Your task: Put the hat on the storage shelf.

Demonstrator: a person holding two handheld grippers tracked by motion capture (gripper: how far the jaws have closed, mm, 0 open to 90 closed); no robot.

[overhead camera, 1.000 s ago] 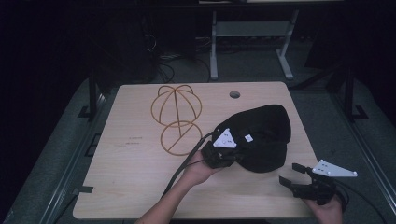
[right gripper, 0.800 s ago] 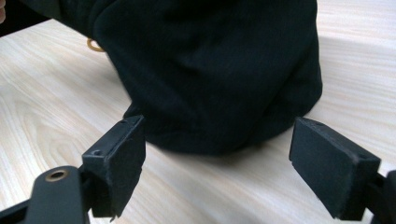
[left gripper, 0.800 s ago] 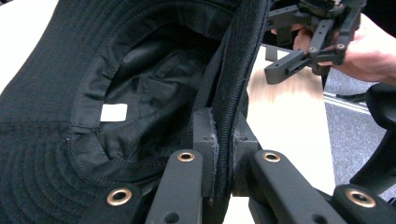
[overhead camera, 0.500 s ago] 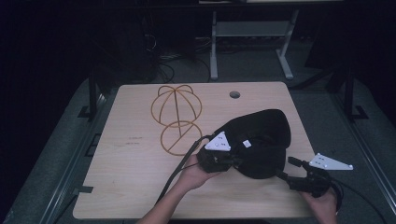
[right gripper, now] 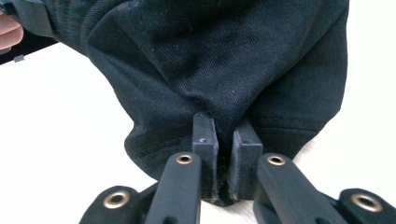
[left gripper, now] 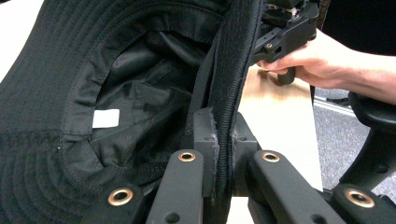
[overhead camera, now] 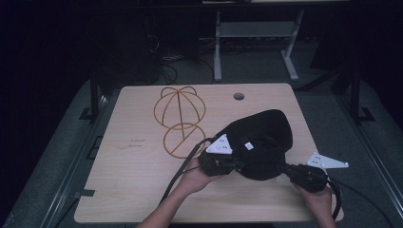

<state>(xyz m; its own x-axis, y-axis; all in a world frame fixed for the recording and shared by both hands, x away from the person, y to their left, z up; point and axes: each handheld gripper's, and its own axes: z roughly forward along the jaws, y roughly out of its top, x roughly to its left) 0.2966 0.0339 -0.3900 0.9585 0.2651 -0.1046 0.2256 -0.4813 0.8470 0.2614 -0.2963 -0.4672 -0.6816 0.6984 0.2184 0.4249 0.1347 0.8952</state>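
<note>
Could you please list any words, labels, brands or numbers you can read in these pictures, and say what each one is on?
None can be read.
White tag sewn inside the black hat: no print can be made out on it.
Small dark marking on the wooden table, left of the wire hat stand: too small and blurred to read.

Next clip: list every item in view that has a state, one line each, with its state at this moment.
Black bucket hat: on the table, inside facing up, brim pinched from two sides.
Left gripper: shut on the hat's brim edge.
Right gripper: shut on the hat's fabric.
Wire hat stand: lying flat on the table, nothing on it.
Table: holding hat and stand.
</note>
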